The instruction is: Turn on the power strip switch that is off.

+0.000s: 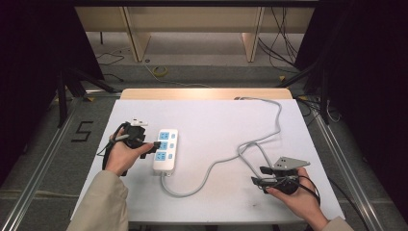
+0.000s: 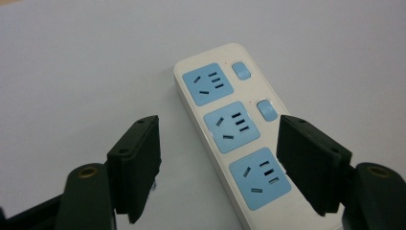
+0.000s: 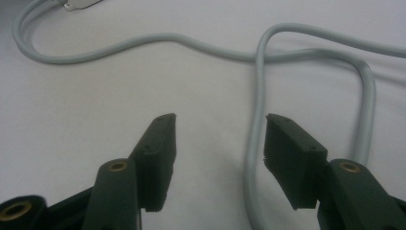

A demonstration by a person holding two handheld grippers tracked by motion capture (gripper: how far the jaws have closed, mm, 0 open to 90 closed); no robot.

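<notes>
In the left gripper view the power strip (image 2: 239,139) runs off the bottom edge at about five o'clock, its near end and cord exit cut off, and one black pad (image 2: 309,163) covers the switch beside its nearest socket. In the right gripper view the grey cable (image 3: 258,96) leaves at three and six o'clock.

One power strip (image 1: 166,150) with three blue sockets and one grey cable (image 1: 226,161) on the tabletop (image 1: 216,120); two grippers.

Beige sleeves (image 1: 103,202), black two-jawed tools, brass-ringed pivot screws (image 2: 88,171).
</notes>
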